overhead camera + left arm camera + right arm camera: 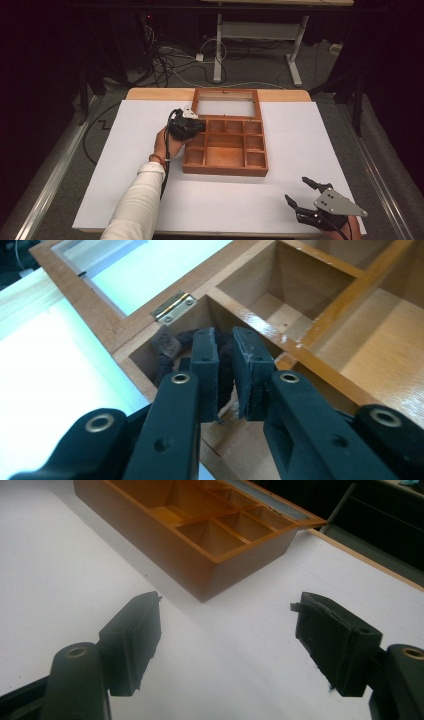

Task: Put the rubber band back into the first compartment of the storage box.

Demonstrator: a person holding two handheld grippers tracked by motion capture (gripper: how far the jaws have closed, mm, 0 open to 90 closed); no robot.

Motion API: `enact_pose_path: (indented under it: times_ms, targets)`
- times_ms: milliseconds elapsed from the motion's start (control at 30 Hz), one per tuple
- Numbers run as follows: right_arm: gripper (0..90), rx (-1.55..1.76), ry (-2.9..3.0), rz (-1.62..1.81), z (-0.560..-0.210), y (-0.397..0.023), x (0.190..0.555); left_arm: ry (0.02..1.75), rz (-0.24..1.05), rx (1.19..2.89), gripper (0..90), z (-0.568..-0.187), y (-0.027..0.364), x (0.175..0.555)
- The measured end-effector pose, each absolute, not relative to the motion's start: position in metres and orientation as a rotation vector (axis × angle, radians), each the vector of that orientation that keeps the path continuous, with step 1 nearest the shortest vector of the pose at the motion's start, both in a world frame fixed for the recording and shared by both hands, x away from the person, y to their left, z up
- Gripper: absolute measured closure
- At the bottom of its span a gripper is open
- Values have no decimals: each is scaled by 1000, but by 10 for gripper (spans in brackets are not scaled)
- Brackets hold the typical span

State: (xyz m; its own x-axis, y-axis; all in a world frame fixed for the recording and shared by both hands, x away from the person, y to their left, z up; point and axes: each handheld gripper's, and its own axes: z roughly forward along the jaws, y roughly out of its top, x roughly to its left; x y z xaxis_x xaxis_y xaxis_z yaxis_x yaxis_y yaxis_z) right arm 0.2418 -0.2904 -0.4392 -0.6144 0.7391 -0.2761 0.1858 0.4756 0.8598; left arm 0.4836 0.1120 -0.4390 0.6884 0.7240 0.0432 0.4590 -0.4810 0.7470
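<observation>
A white-topped desk (300, 150) stands on a grey floor strewn with cables (165, 62). At its middle sits a wooden box (225, 170) with small compartments, its glass-paned lid (226, 102) lying open behind. The left claw (189, 127) dips into the far-left compartment, pinching a dark braided cord (226, 365). The right claw (301, 192) hovers wide open near the front right corner.

The box (225, 150) is warm orange-brown wood, paler inside its compartments, with a brass-coloured hinge (174, 306). A dark brown braided cord (226, 367) lies in 1 corner compartment. Both tools, left (226, 375) and right (227, 645), are black; the right carries a grey plate (337, 202). The table (300, 145) is plain white with a light wood edge. The sleeve (135, 205) is white.
</observation>
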Motion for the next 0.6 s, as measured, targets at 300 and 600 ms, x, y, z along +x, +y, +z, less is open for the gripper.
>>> enact_pose_path:
  times_ms: [300, 600]
  targets:
    - [271, 765, 2099, 1089, -442, -290, 243, 977, 410, 2178, 813, -444, 109, 494]
    - [263, 754, 2111, 1110, -442, -292, 243, 953, 436, 2167, 621, -434, 111, 493]
